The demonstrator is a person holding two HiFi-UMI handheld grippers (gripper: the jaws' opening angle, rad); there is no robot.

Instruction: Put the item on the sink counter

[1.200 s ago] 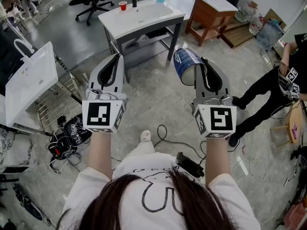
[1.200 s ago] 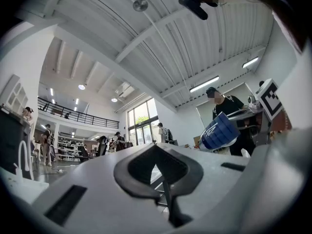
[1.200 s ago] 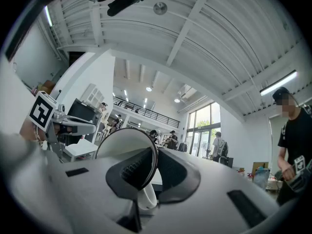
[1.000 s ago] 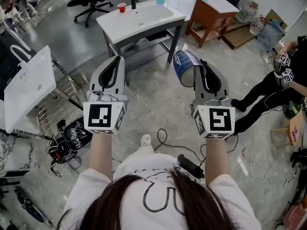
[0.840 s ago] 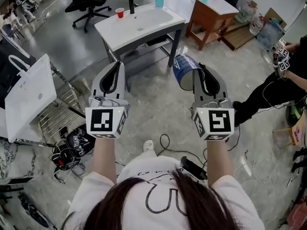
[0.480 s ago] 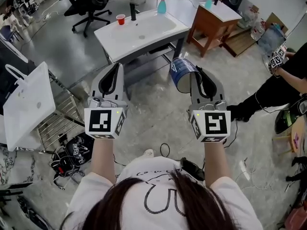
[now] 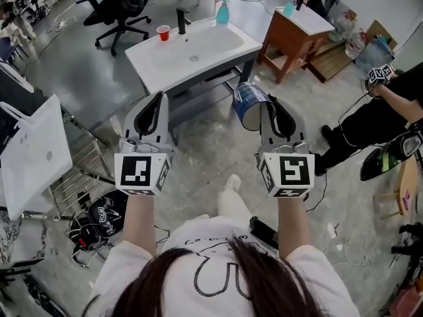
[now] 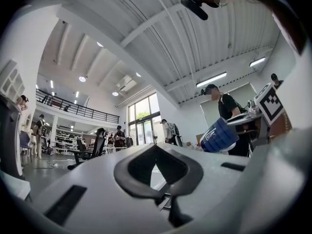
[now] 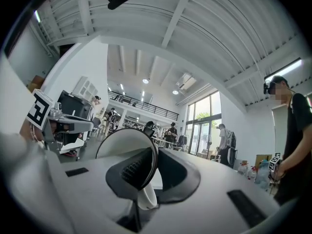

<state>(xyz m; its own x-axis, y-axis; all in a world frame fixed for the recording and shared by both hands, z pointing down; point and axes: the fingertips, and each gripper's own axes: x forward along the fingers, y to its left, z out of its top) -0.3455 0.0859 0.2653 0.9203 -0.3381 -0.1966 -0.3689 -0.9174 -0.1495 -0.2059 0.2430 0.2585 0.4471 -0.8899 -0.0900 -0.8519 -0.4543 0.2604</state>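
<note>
Midway, a blue cup (image 7: 248, 105) is gripped by its rim in the right tool (image 7: 271, 102), well short of the sink surface (image 7: 142, 55); the left tool (image 7: 158, 98), apparently closed, is carried empty. Placement remains.

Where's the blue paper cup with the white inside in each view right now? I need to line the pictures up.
Head view: blue paper cup upper centre, at the tips of the right gripper.
Left gripper view: right of centre, lying on its side.
Right gripper view: centre, white mouth towards the camera, rim pinched between the jaws.
Shared landmark: the person in black on the right side of every view.
</note>
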